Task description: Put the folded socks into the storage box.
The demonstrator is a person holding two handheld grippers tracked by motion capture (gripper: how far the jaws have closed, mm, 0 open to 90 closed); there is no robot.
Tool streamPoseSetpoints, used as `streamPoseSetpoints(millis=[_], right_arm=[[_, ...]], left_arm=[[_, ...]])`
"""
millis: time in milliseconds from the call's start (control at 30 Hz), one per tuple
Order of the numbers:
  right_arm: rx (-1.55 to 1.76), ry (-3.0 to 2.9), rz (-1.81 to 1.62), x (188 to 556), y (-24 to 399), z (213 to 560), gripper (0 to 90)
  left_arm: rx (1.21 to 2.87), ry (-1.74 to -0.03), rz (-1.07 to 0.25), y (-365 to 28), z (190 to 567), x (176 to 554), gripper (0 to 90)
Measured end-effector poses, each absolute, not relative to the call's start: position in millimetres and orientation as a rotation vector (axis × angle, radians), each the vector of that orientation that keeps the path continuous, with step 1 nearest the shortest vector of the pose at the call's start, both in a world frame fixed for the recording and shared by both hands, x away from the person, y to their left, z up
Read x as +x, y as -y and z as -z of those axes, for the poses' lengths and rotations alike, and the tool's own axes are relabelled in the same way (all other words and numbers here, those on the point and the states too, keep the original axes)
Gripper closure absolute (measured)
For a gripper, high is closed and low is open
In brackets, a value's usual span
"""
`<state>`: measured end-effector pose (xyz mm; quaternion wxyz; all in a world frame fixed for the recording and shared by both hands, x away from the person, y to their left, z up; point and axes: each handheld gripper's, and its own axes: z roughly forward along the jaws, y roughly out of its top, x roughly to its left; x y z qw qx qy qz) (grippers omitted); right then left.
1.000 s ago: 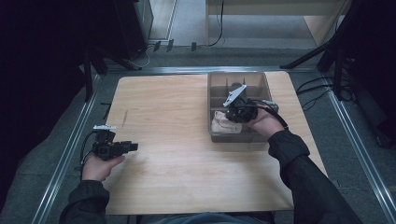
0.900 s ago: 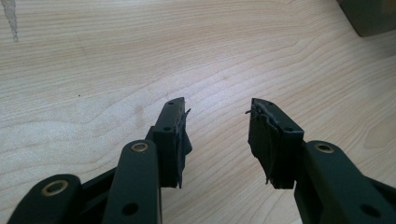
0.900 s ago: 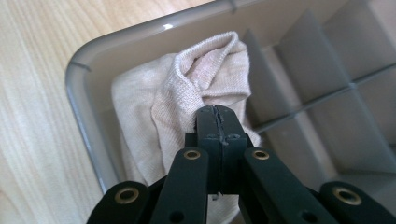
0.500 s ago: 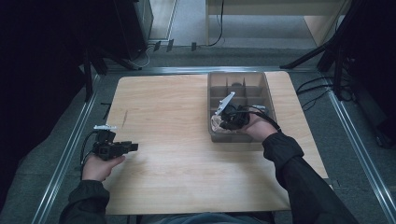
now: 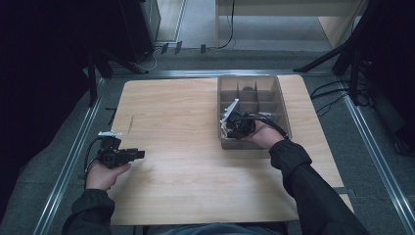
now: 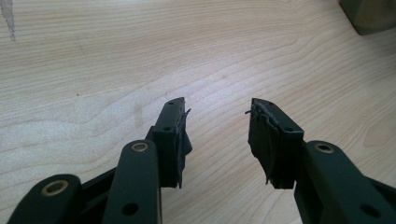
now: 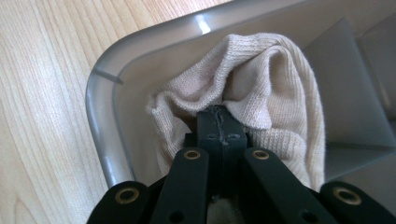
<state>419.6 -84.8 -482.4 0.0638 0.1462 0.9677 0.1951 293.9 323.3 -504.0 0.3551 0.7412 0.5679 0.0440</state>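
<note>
A beige knitted cloth (image 7: 271, 79) lies bunched in the near-left corner compartment of a grey divided bin (image 7: 100, 116). My right gripper (image 7: 218, 112) is shut, its tips buried in the cloth's folds, which gather around them. From above, the right gripper (image 5: 239, 125) sits low inside the bin (image 5: 283, 105) with a pale bit of the cloth (image 5: 223, 129) beside it. My left gripper (image 5: 138, 154) rests near the table's left edge, pointing right. Its jaws (image 6: 217, 116) stand open over bare wood with nothing between them.
The wooden table (image 5: 186, 161) has free room between the two hands. The bin's far compartments hold a small dark item (image 5: 248, 89). Metal rails run along both sides of the table, with cables and stand legs on the floor beyond.
My right hand has moved toward the bin's near-left corner and sunk lower into it with the cloth. The left hand has stayed put.
</note>
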Motion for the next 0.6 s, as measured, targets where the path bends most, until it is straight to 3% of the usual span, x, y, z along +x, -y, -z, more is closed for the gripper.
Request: streamPoseSetpoints(millis=[600], right_arm=[[0.476,-2.868,-0.729,416.1,100.2,453.4,90.0]], left_arm=[[1.923,-1.467,-0.112,-322.6,504.0,293.6,55.6]])
